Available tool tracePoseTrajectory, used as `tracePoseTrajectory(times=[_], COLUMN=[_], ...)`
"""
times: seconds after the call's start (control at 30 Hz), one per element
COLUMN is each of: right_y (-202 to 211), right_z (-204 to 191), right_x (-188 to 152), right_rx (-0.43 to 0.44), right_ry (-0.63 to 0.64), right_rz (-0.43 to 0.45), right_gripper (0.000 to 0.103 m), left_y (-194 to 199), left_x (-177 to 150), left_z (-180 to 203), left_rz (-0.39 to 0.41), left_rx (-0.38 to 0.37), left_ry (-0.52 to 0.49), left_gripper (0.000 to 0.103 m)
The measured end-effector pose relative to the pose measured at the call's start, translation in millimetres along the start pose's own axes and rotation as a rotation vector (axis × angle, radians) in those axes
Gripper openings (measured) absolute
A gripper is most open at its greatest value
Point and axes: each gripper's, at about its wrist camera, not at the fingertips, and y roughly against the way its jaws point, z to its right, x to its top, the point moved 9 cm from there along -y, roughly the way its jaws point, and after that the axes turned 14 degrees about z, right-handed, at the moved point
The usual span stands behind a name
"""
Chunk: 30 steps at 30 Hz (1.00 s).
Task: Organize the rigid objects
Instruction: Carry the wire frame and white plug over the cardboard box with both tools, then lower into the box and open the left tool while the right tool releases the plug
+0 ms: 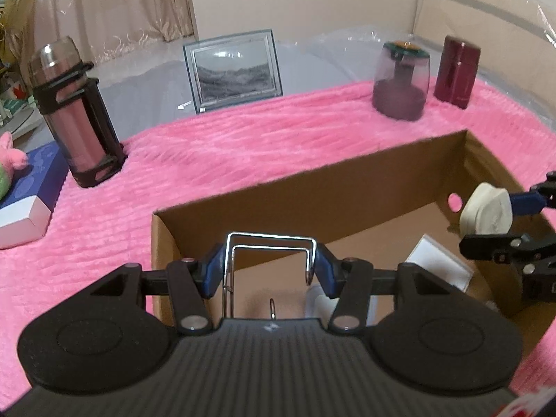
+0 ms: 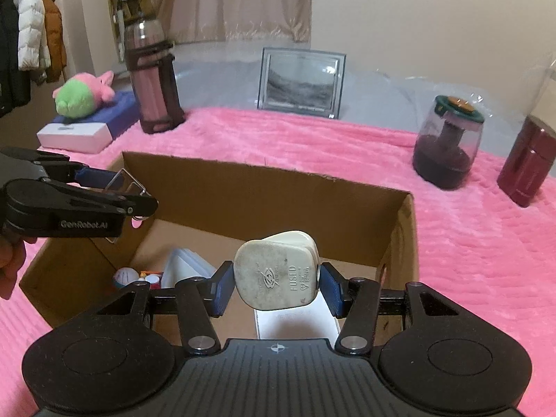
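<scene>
Step in hand: depositing items into the cardboard box (image 2: 285, 187), which lies on the pink blanket (image 2: 469, 243). Left hand-held gripper (image 1: 267, 271), lower centre of the left wrist view, is clamped on a bent chrome wire bracket (image 1: 271, 243), held above the box's near-left corner. Right hand-held gripper (image 2: 276, 286), lower centre of the right wrist view, is closed on a cream fused plug (image 2: 276, 271), which hangs over the box interior, clear of the floor. Already in the box: a white container (image 2: 184, 267) and small items at lower left of the opening, too small to identify. Still outside, standing on the blanket: pink flask (image 2: 153, 80) upper left, picture frame (image 2: 300, 83) top centre, dark jar (image 2: 448, 146) and maroon canister (image 2: 528, 163) at right. Judgement: both items are over the box and ready for release. The next move calls for lowering each toward a bare patch of the floor, then opening the fingers, keeping the bracket off the wall.
</scene>
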Motion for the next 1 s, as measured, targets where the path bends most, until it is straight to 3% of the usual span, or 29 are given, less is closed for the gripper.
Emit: tracePoseTrajectory(times=[1.0], right_y=[-45], right_z=[0], right_x=[-14], right_rx=[0.014], right_ry=[0.027], right_rz=[-0.146], right_gripper=[0.049], left_y=[-61], left_x=[-39], left_z=[6], left_rz=[-0.200], left_rx=[0.014], left_ry=[-0.057], left_gripper=[0.049])
